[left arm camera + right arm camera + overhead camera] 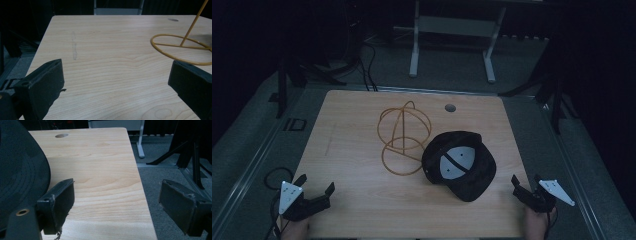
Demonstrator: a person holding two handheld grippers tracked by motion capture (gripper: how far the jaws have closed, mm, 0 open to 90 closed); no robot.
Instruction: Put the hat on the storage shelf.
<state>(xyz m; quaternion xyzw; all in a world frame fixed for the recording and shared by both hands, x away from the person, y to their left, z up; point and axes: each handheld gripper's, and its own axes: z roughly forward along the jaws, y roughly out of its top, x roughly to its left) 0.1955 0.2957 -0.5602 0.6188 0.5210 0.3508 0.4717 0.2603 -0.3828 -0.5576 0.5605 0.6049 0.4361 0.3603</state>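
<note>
Both grippers' jaws wide apart, w/ black cap & wire stand untouched.

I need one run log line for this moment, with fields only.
left gripper: open, holds nothing | right gripper: open, holds nothing | cap: upside down on table | wire stand: beside cap

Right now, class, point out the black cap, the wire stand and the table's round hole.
black cap [477, 175], high view, brim.
wire stand [388, 164], high view, base ring.
round hole [450, 107], high view, centre.
</note>
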